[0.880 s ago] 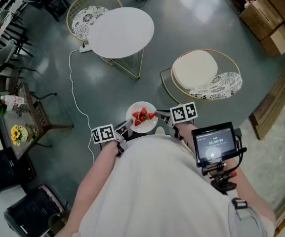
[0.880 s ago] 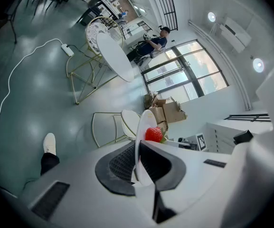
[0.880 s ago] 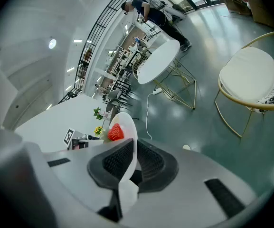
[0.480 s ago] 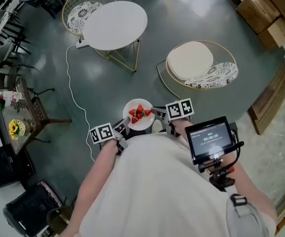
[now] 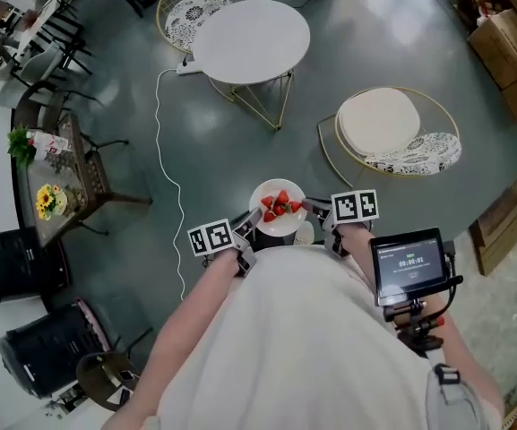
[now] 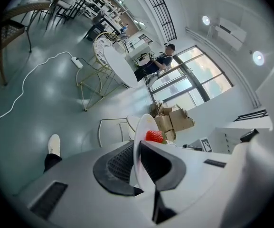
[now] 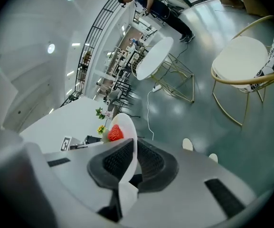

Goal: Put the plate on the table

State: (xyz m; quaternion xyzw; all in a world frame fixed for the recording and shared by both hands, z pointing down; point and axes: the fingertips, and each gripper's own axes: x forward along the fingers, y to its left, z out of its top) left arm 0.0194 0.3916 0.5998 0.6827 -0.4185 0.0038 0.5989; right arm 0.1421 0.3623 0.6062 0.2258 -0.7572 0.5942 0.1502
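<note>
A white plate point(image 5: 277, 219) with several strawberries point(image 5: 281, 204) is carried in front of the person's chest, above the grey floor. My left gripper point(image 5: 252, 223) is shut on the plate's left rim point(image 6: 137, 146). My right gripper point(image 5: 312, 210) is shut on its right rim point(image 7: 133, 148). A strawberry point(image 6: 154, 136) shows past the rim in the left gripper view, and another strawberry point(image 7: 115, 133) in the right gripper view. The round white table point(image 5: 251, 29) on gold legs stands well ahead, at the top of the head view, also seen as the table point(image 6: 119, 65) and the table point(image 7: 155, 57).
A gold-framed chair point(image 5: 385, 125) with a white cushion stands ahead right. Another gold chair point(image 5: 193, 10) is behind the table. A white cable point(image 5: 162, 170) runs along the floor. A dark side table point(image 5: 56, 186) with flowers stands left. Cardboard boxes point(image 5: 512, 34) are at right. A person point(image 6: 156, 63) stands far off.
The view has shifted: the table and chairs now lie a little to the right and lower in the head view. Both grippers still hold the plate the same way.
</note>
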